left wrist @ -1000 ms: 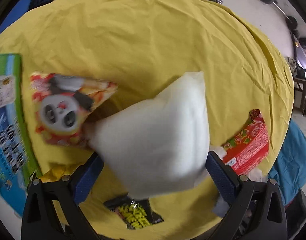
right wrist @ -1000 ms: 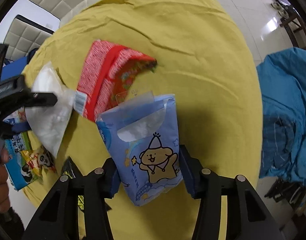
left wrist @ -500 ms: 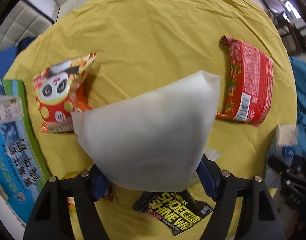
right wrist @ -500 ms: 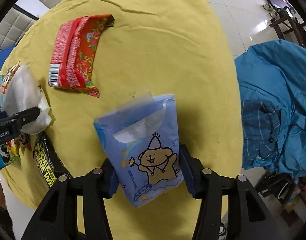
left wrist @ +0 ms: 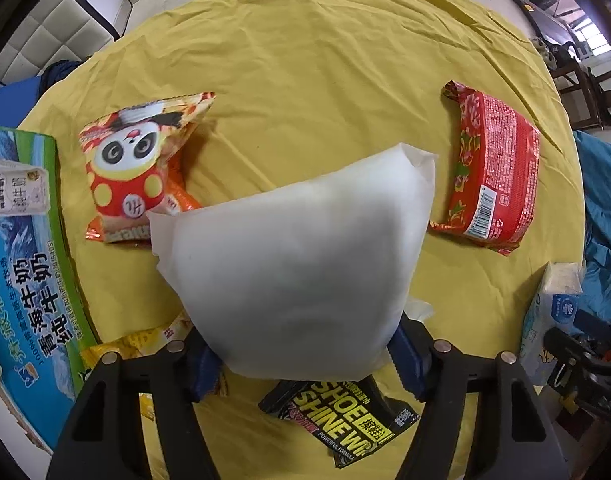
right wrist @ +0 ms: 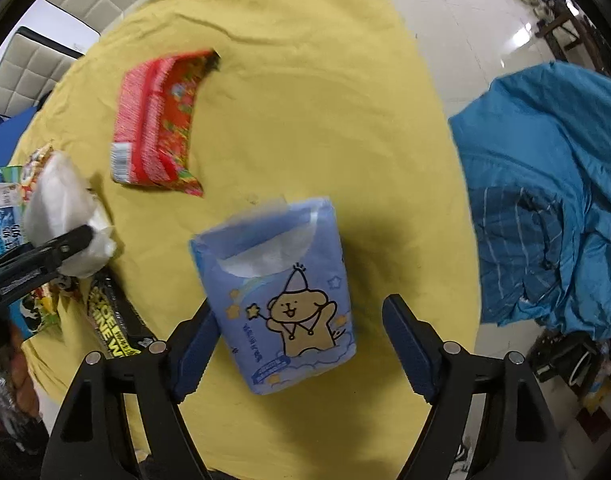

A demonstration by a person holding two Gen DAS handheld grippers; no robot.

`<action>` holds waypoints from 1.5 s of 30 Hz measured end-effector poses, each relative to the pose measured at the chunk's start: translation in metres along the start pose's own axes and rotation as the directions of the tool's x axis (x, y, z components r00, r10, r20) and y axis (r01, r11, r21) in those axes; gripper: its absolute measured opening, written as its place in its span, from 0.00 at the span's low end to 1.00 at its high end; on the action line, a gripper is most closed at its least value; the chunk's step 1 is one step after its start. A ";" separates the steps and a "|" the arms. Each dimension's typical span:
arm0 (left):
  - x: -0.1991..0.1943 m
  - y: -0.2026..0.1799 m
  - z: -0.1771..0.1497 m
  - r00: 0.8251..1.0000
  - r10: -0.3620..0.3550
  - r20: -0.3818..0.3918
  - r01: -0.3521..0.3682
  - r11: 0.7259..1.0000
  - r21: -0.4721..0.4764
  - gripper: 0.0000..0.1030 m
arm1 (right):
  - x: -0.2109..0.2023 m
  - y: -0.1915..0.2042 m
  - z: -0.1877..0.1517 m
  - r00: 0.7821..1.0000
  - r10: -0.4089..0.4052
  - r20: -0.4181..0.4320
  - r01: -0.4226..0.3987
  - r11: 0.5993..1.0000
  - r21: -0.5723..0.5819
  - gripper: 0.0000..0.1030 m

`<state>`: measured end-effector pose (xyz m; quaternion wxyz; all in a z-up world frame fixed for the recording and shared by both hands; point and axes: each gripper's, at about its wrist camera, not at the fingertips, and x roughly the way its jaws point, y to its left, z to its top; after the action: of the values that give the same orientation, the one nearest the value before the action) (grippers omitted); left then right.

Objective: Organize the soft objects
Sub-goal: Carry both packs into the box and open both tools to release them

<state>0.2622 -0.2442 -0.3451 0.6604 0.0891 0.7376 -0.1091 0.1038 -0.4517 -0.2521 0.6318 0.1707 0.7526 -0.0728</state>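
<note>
**Between the right pads: let the tissue pack go cleanly**

Between the right gripper (right wrist: 297, 344) pads, which have just been opening and now stand clear, the blue tissue pack (right wrist: 281, 296) sits on the yellow cloth (right wrist: 305, 120). Lift straight off it. Left gripper (left wrist: 305, 356), just closing, pinches the white pillow (left wrist: 297, 264) above the cloth; keep that squeeze gentle.

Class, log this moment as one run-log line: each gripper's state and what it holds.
left gripper: shut on white pack | right gripper: jaws just opened, blue tissue pack released between them, above yellow cloth

"SHOE SHINE", "POWERFUL FORMULA" on the black sachet (left wrist: 341, 416); "100%", "牛奶" on the blue-green carton (left wrist: 21, 280).
</note>
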 end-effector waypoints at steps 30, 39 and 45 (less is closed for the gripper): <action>-0.210 0.174 -0.180 0.954 -0.102 0.283 0.125 0.990 -0.063 0.64 | -0.114 0.160 -0.098 0.950 0.214 0.227 -0.160 0.959 -0.234 0.37; -0.231 0.293 -0.197 0.954 -0.050 0.295 0.080 0.993 -0.090 0.64 | -0.126 0.325 -0.119 0.935 0.306 0.182 -0.228 0.907 -0.354 0.37; -0.214 0.357 -0.175 0.967 -0.046 0.252 0.071 0.993 -0.090 0.64 | -0.101 0.406 -0.101 0.941 0.305 0.145 -0.244 0.911 -0.333 0.37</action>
<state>0.2174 0.1502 -0.1293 0.7478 0.0203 0.6556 -0.1025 0.1666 -0.0578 -0.0907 0.7248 0.1661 0.6577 0.1200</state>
